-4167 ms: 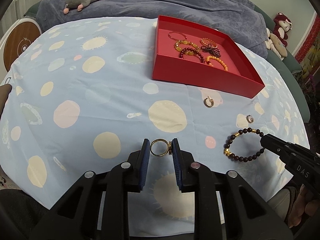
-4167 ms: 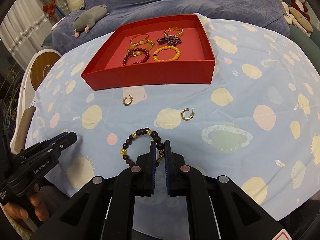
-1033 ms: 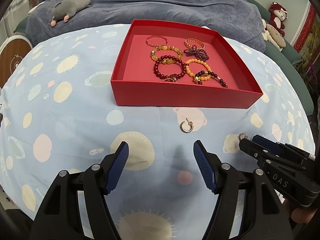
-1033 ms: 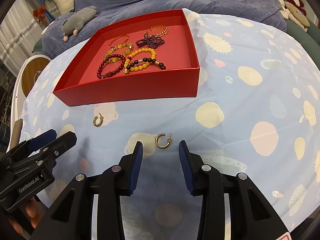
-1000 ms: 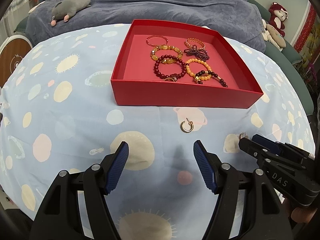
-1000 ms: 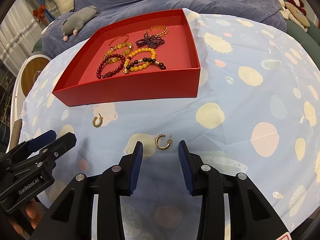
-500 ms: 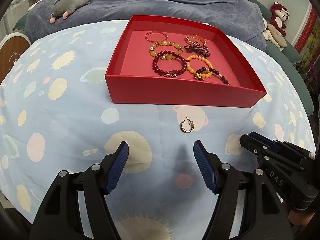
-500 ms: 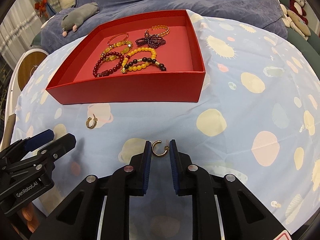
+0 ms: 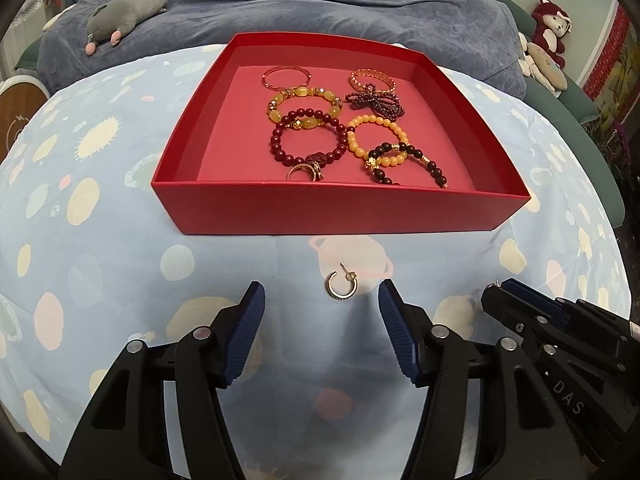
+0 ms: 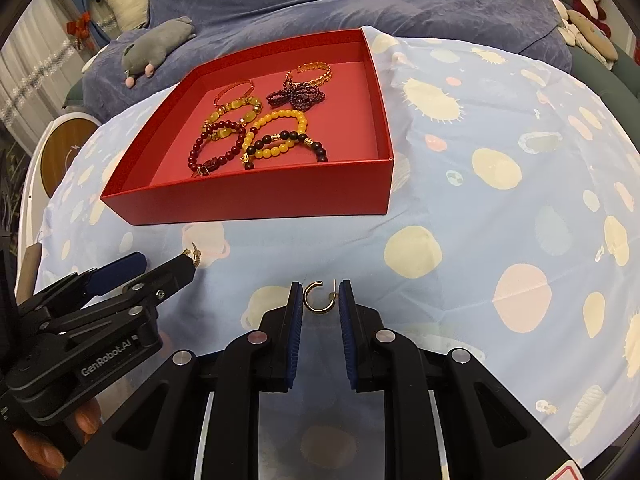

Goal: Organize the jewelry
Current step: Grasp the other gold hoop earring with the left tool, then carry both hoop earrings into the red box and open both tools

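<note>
A red tray on the blue spotted cloth holds several bead bracelets, bangles and a gold ring. My left gripper is open, with a gold hoop earring lying on the cloth between its fingertips. My right gripper has closed around a second gold hoop earring, pads touching its sides. In the left wrist view the right gripper is low at the right, its tips hiding that earring except for the post.
A grey plush mouse lies on the blue blanket behind the table. Plush toys sit at the far right. A round wooden stool stands at the left. The cloth falls away at the table's rounded edges.
My right gripper's jaws have narrowed from open to touching the earring. My left gripper has moved forward, staying open, so the other earring now lies between its tips.
</note>
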`<state>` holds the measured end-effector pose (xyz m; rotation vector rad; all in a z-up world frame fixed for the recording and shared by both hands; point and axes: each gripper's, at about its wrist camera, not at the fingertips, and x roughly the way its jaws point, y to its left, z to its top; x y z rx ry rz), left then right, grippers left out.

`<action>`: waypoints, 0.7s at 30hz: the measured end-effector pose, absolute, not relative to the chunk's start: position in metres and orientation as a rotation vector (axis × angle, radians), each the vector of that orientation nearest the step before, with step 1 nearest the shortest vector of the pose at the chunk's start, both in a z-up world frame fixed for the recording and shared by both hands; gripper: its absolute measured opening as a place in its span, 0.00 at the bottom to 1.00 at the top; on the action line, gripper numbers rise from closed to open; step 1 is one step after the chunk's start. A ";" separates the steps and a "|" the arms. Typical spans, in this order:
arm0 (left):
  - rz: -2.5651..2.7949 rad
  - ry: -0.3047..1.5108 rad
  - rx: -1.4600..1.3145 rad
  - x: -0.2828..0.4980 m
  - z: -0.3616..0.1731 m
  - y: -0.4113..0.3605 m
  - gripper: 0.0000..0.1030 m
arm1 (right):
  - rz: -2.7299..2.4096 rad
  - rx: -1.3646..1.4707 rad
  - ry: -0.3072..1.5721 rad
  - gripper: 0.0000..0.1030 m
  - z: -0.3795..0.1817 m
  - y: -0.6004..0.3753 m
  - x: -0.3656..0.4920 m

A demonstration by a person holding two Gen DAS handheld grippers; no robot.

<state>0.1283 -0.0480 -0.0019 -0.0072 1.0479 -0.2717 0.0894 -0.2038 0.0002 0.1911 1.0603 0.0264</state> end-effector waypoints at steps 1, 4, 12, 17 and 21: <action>-0.269 1.045 -0.007 0.130 -0.003 -0.049 0.51 | 0.027 0.194 1.059 0.17 0.000 -0.204 0.090; -0.272 1.046 0.000 0.132 -0.006 -0.052 0.44 | 0.030 0.206 1.058 0.17 0.001 -0.207 0.092; -0.270 1.013 0.085 0.130 -0.008 -0.063 0.37 | 0.027 0.224 1.062 0.17 -0.001 -0.210 0.095; -0.263 1.014 0.097 0.130 -0.008 -0.063 0.24 | 0.030 0.226 1.063 0.17 -0.001 -0.208 0.093; -0.265 1.029 0.077 0.131 -0.007 -0.059 0.16 | 0.035 0.223 1.058 0.17 0.002 -0.205 0.090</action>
